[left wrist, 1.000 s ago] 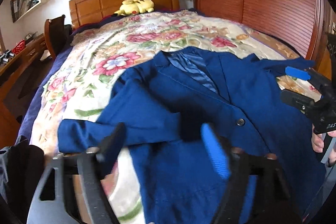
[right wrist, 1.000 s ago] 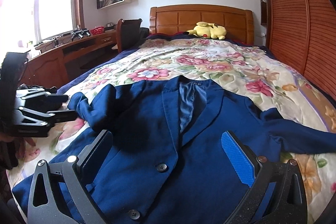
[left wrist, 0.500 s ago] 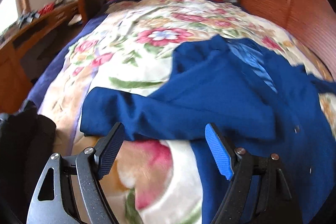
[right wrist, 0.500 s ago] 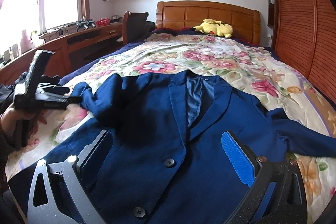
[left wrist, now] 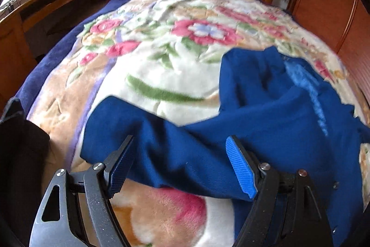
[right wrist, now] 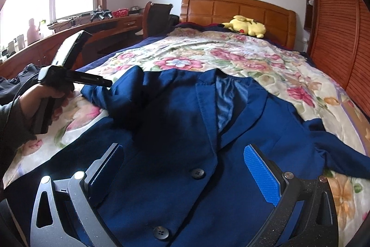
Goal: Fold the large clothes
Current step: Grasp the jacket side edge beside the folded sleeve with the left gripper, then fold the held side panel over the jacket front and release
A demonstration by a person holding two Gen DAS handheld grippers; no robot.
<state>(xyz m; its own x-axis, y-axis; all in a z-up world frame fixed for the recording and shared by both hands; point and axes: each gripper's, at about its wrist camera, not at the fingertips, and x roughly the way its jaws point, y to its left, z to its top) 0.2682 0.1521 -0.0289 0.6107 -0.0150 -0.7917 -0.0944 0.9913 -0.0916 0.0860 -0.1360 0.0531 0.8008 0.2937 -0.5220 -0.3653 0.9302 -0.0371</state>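
Blue blazer (right wrist: pixel 185 136) lies face up, buttoned, on the floral blanket (left wrist: pixel 161 43), spread flat so its sleeves can be folded inward. Left gripper (left wrist: pixel 180 166), jaws apart, straddles the left sleeve (left wrist: pixel 161 142) near its cuff, apparently for a pinch. Right gripper (right wrist: pixel 185 175), jaws apart and empty, hovers over the front

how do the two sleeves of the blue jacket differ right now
The left-side sleeve lies across the floral blanket with the open left gripper around it; the right-side sleeve has no gripper near it. The left-side sleeve bends over the jacket's shoulder; the right-side sleeve trails out straighter toward the bed's edge. Both are the same dark blue cloth and neither is folded in yet.
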